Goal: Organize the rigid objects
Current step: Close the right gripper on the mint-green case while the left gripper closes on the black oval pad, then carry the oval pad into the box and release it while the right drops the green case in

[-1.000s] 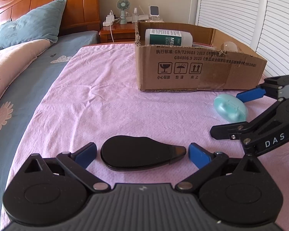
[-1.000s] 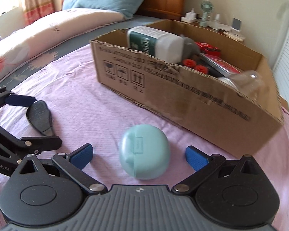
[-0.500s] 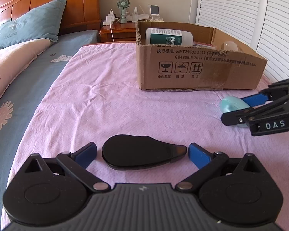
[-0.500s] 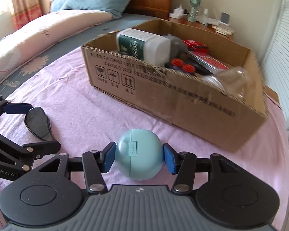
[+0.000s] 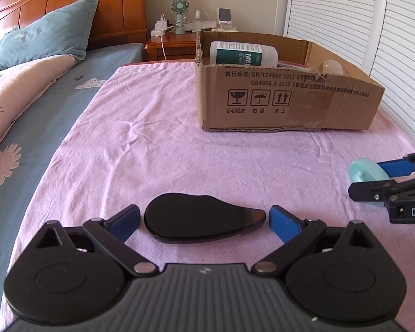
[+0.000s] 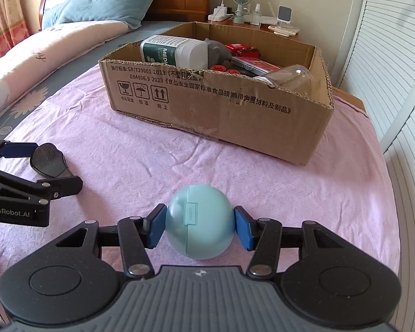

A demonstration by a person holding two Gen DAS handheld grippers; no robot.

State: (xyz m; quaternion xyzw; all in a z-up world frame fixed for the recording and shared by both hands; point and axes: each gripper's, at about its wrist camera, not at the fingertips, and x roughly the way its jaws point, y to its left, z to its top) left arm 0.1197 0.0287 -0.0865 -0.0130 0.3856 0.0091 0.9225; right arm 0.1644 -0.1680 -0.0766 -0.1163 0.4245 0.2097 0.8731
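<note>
Pale blue case: the round earbud-style case (image 6: 199, 222) is pinched between the blue pads of the right gripper (image 6: 199, 227), one pad on each side, so that grip is locked in. It sits low over the pink blanket (image 6: 304, 193); can't tell if it's fully clear of the fabric.
Black thing: a flat teardrop-shaped black object (image 5: 202, 224) lies on the blanket right between the fingers of the left gripper (image 5: 204, 220).
Left tool: its jaws have just been closing a bit, but the pads are clear of the black object on both sides, so nothing is held there yet.
Box: the cardboard box (image 6: 215, 116) is further up the bed, already holding a green-label bottle (image 6: 171, 51), some red bits and a clear jar.
Step, my guess: right side has done its pick, left is mid-grab.
Next: the case has to clear the box's near wall, then get let go over a free spot inside. Left pads need to finish closing across the black object's narrow width before any lift.
</note>
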